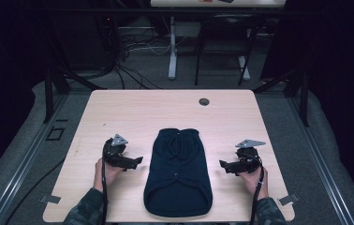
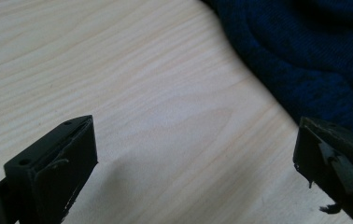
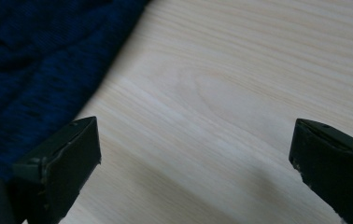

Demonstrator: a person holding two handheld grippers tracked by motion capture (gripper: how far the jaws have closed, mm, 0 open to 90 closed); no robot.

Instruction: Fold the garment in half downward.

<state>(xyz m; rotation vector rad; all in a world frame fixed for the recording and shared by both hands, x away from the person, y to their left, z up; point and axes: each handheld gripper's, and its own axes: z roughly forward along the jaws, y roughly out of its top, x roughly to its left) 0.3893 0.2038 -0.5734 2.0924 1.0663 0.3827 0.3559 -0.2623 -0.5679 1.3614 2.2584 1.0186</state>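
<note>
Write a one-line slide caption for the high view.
A person's open left gripper and right gripper flank a folded dark-blue knit garment on a light wooden table.

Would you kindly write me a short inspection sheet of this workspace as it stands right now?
Surface: light wooden table, bare around the garment, with a round grommet hole near the far edge.
Job's things: dark navy knitted garment lying flat at the centre, between the two grippers.
Clutter: nothing seen.
Grippers: left gripper open, jaws apart over bare wood beside the garment; right gripper open, likewise holding nothing.
Cables: a black cable trails from the left gripper along the forearm, another from the right.
Surroundings: grey floor with tangled wires, white table leg, dark chair frame.
</note>
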